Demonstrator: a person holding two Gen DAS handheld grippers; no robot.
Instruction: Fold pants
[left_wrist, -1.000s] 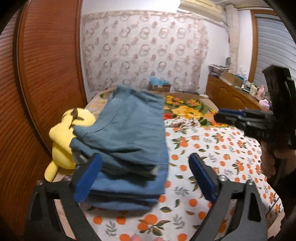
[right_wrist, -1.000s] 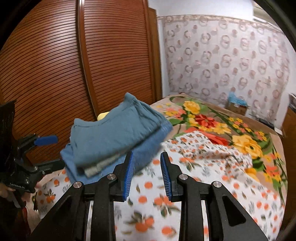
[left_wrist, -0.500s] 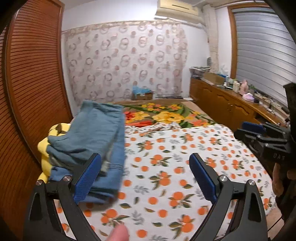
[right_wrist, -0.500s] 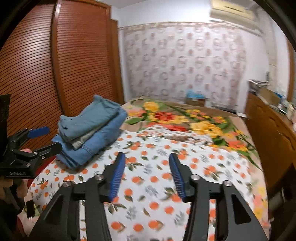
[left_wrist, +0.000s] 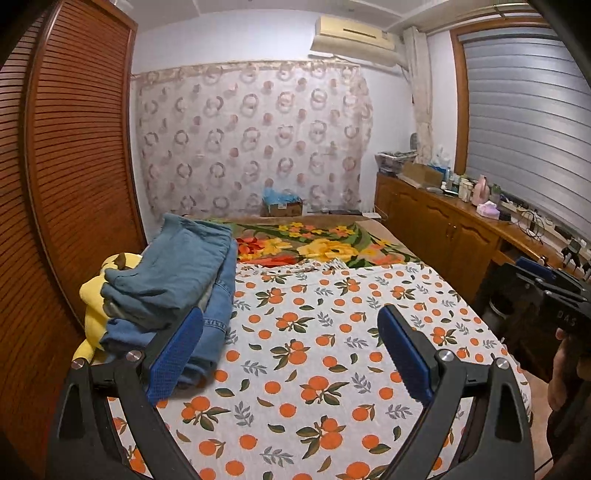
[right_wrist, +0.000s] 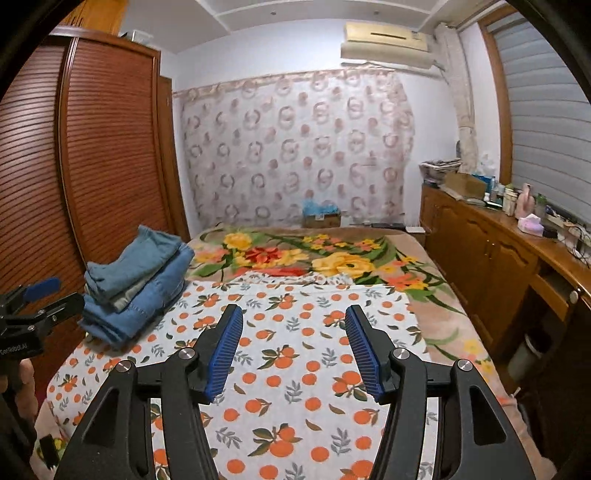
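Looking forward from the left wrist, the left gripper (left_wrist: 291, 354) hangs over the orange-print sheet (left_wrist: 314, 362) with its blue pads (left_wrist: 175, 360) spread wide and nothing between them. The folded pants (left_wrist: 177, 280) lie as a blue stack at the left edge of the bed, a lighter folded layer on top of darker denim, just beyond the left pad and apart from it. A yellow plush toy (left_wrist: 92, 314) sits squeezed between the stack and the slatted wooden wardrobe (left_wrist: 74, 166). Farther back a flowered blanket (left_wrist: 317, 243) covers the rest of the bed, and a patterned curtain (left_wrist: 251, 136) hangs on the far wall. At the right edge the other tool shows dark, with a hand under it. From the right wrist, the right gripper (right_wrist: 293, 350) is also held above the sheet (right_wrist: 295, 369), its jaws parted and holding nothing; they have just been opening. The folded pants (right_wrist: 136, 284) rest well to its left, at the bed's left side near the wardrobe (right_wrist: 103, 147), untouched by either tool. The left gripper's blue tip (right_wrist: 40, 288) pokes in from the left edge, just beside the stack. A wooden sideboard (right_wrist: 491, 254) crowded with small bottles runs along the right wall.
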